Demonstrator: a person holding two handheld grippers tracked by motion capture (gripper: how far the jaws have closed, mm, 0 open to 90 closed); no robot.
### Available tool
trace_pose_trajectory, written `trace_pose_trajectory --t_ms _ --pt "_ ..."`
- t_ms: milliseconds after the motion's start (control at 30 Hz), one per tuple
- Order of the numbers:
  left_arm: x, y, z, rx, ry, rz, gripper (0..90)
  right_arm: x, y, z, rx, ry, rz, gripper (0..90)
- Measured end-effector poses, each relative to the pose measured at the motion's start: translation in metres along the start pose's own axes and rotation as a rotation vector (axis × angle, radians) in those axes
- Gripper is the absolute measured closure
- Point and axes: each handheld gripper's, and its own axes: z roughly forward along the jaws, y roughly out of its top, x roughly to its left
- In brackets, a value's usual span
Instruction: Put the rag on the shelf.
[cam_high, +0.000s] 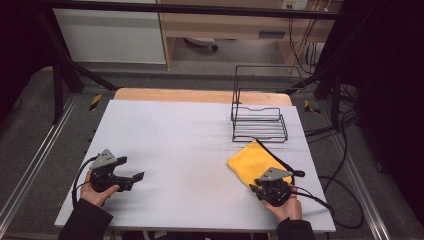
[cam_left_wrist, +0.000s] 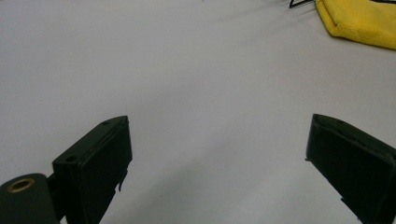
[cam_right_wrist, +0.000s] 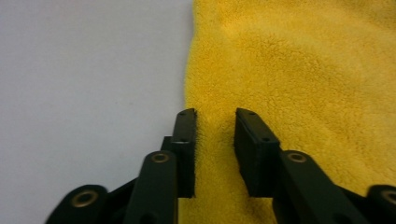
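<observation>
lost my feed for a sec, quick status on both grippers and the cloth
Left gripper open, over bare table. Right gripper jaws narrow at the edge of the yellow cloth, grip not confirmed. Wire rack behind, apart; nothing in the way.

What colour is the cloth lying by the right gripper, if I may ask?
Yellow; the cloth shows best in the right gripper view.

A pale grey bench (cam_high: 175, 145) carries the things, its top laid over a wooden board whose edge shows along the far side. A yellow cloth (cam_high: 252, 162) lies flat on it near the right front, folded, with a black strap running along its right edge. Just behind the cloth stands a black wire rack (cam_high: 258, 122), toward the far right.
</observation>
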Motion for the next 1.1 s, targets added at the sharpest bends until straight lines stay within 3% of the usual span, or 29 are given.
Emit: trace_pose_trajectory --t_ms 133,167,433,733,833,900,933,1033,1100 --pt "0.0 0.0 0.0 0.003 0.0 -0.002 6.8 -0.001 0.001 0.0 0.008 -0.005 0.005 83.7" --pt "-0.001 0.0 0.0 0.001 -0.001 0.0 6.8 -0.002 0.003 -0.001 0.02 0.0 0.029 85.8" --pt "0.001 0.0 0.0 0.005 0.0 -0.003 6.9 0.004 0.015 -0.012 0.014 -0.005 0.08 86.7" --pt "0.0 0.0 0.001 0.008 -0.002 0.0 6.9 0.036 0.032 0.003 0.002 0.069 0.151 86.4" --pt "0.0 0.0 0.001 0.009 -0.002 0.0 6.9 0.04 0.033 0.009 0.007 0.074 0.164 85.9" --pt "-0.001 0.001 0.001 0.009 -0.001 -0.003 6.9 0.04 0.032 0.014 0.016 0.079 0.172 83.3" --pt "-0.002 0.001 0.002 0.009 -0.002 -0.003 6.6 0.038 0.031 0.013 -0.008 0.11 0.176 76.8" --pt "-0.004 0.004 0.003 0.01 -0.001 -0.007 5.8 0.033 0.032 0.009 -0.045 0.15 0.191 70.7" --pt "-0.007 0.006 0.005 0.013 0.0 -0.008 5.2 0.027 0.034 0.002 -0.073 0.126 0.155 60.4"
